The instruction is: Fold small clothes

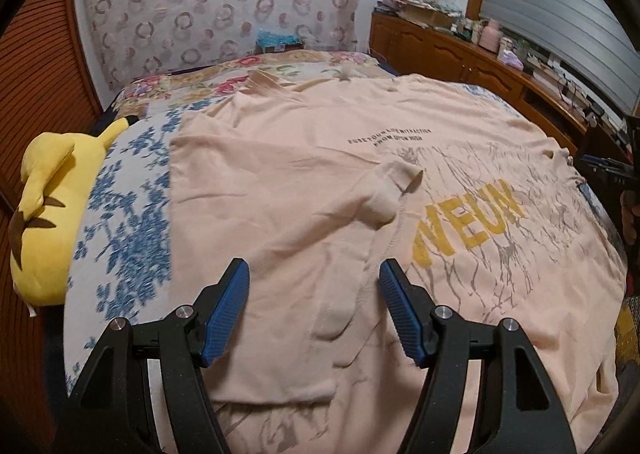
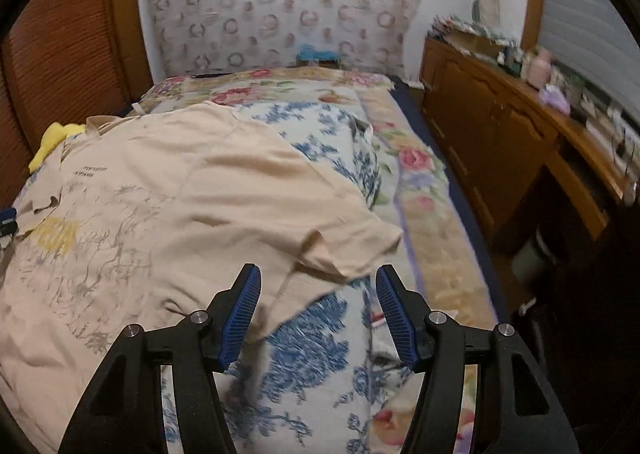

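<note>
Where left shows plush toy (image 1: 44, 214), right barely.

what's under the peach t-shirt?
The peach t-shirt lies on a blue-floral quilt that shows past its edges, over a rose-patterned blanket. Whatever lies directly beneath the shirt's middle is covered.

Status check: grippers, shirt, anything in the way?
Left gripper open, empty, over the peach T-shirt. Right gripper open, empty, at its sleeve. One sleeve folded in. Nothing in the way.
</note>
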`<action>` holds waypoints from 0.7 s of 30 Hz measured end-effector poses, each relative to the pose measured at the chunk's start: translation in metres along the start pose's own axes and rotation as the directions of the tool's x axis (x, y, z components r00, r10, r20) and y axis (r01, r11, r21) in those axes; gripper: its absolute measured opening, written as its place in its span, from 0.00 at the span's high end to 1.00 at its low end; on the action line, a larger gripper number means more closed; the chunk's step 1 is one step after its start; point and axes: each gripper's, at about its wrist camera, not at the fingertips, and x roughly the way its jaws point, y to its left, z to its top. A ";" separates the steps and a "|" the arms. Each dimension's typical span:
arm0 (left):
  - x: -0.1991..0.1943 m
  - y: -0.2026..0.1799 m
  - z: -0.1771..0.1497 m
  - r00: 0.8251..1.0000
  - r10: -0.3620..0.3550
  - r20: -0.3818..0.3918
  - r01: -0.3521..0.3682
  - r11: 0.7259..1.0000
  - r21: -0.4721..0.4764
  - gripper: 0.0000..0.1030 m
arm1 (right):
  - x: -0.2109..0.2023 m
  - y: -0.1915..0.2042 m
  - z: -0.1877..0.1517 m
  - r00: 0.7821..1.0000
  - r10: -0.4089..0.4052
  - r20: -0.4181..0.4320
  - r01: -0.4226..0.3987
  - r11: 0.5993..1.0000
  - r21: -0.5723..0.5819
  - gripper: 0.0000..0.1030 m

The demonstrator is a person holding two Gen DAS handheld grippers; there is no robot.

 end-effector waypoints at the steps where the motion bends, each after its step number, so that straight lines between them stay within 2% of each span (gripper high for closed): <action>1: 0.003 -0.002 0.001 1.000 0.001 -0.008 -0.001 1.000 0.007 0.33 | 0.000 0.000 0.000 1.000 0.013 -0.003 -0.013 1.000 0.013 0.40; 9: 0.015 -0.013 0.004 0.999 0.003 -0.048 -0.001 0.999 0.040 0.33 | -0.003 -0.015 0.003 0.998 0.060 -0.020 -0.060 0.998 0.022 0.40; 21: 0.019 -0.022 0.003 0.998 -0.022 -0.055 0.026 0.997 0.074 0.19 | 0.024 -0.021 0.020 0.996 0.066 -0.057 -0.066 0.998 -0.008 0.42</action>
